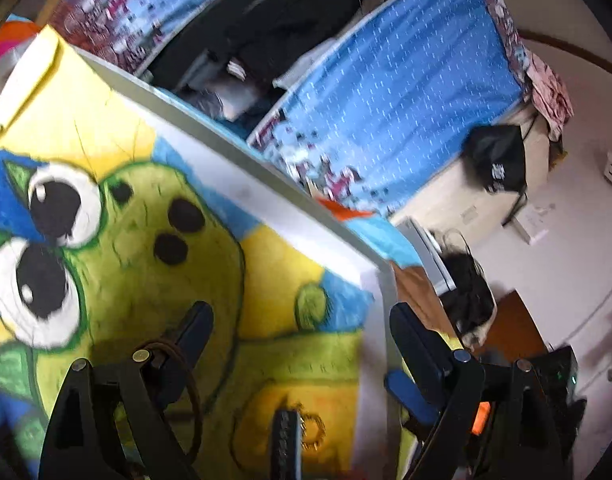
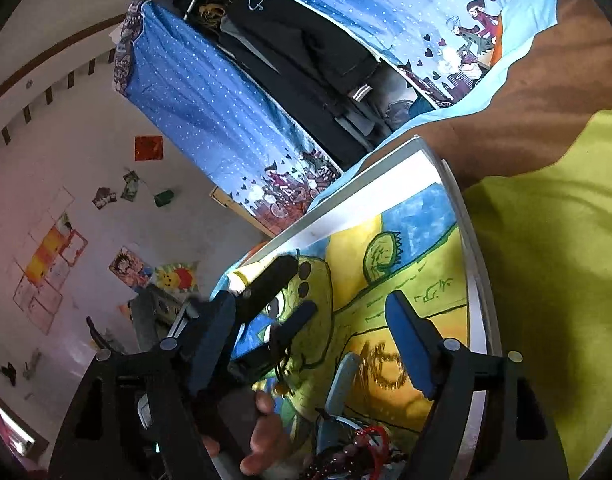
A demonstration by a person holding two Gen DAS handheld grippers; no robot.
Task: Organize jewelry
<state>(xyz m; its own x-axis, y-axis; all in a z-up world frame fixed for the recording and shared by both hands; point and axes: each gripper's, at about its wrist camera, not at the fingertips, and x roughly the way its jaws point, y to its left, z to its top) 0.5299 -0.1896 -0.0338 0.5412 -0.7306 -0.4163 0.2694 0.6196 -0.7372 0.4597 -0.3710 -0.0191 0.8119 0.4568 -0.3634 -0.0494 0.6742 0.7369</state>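
Note:
A painted board (image 1: 266, 264) with a green big-eyed cartoon creature lies under both grippers. My left gripper (image 1: 304, 334) is open wide above it, and a thin brown loop (image 1: 194, 394) hangs around its left finger. A gold chain bracelet (image 1: 313, 428) lies on the board's yellow patch beside a dark studded strap (image 1: 284, 440). My right gripper (image 2: 309, 340) is open too, with nothing pressed between its pads. The gold bracelet (image 2: 385, 368) lies just inside its right finger. The left gripper's dark fingers (image 2: 274, 280) reach in from the left.
A pale blue holder (image 2: 341, 384) and red beads (image 2: 369, 436) sit at the board's near edge, by a person's fingers (image 2: 262, 432). A yellow-green blanket (image 2: 545, 280) lies to the right. Blue dotted curtains (image 1: 405, 92) hang beyond the board.

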